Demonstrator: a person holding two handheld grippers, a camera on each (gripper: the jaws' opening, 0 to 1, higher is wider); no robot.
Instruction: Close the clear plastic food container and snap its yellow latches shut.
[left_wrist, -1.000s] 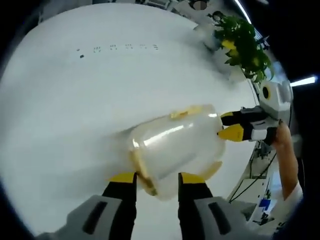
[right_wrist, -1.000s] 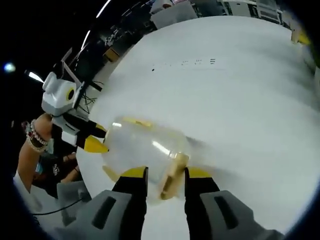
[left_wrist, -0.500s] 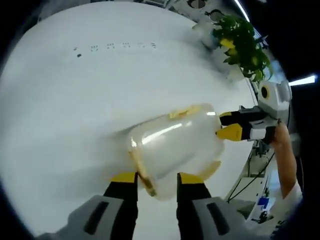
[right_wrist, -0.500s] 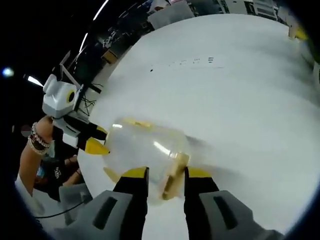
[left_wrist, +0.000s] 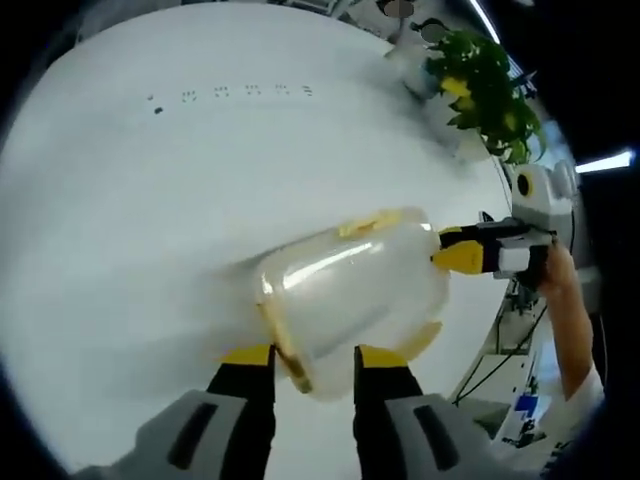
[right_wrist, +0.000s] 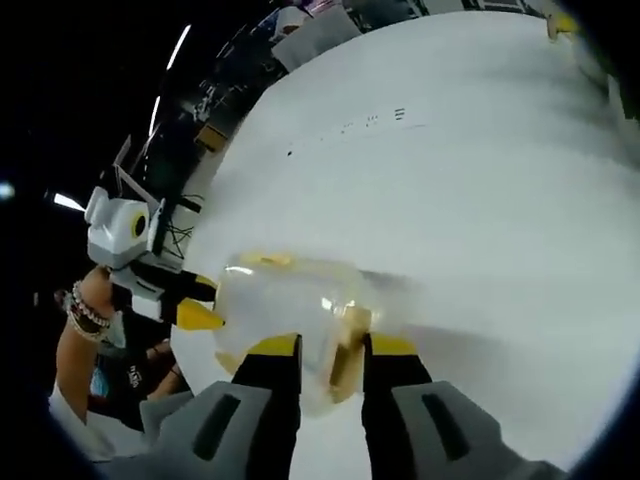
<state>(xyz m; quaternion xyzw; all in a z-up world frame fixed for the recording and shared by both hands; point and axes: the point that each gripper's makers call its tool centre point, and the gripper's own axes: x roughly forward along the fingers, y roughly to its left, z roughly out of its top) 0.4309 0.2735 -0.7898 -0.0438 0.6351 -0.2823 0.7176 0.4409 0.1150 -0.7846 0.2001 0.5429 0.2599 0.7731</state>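
Observation:
The clear plastic container (left_wrist: 345, 285) lies on its side on the white table (left_wrist: 150, 200). Its yellow latches (left_wrist: 368, 223) show along the rim. My left gripper (left_wrist: 312, 358) is at the near end, jaws narrow, pinching the yellow end latch (left_wrist: 284, 352). My right gripper (left_wrist: 462, 256) comes in from the right and touches the far end. In the right gripper view the container (right_wrist: 285, 300) lies low and centre. There my right gripper (right_wrist: 332, 348) is shut on a yellow latch (right_wrist: 351, 335), and the left gripper (right_wrist: 195, 314) touches the container's left end.
A green potted plant (left_wrist: 490, 90) stands at the table's far right edge. Small dark marks (left_wrist: 240, 94) dot the tabletop farther off. A hand with a bead bracelet (right_wrist: 85, 310) holds the left gripper. Dark room and furniture (right_wrist: 330, 25) lie beyond the table edge.
The right gripper's jaws have drawn slightly closer on the latch, and its two tips in the left gripper view have come together. The right gripper view has shifted. The container stays put.

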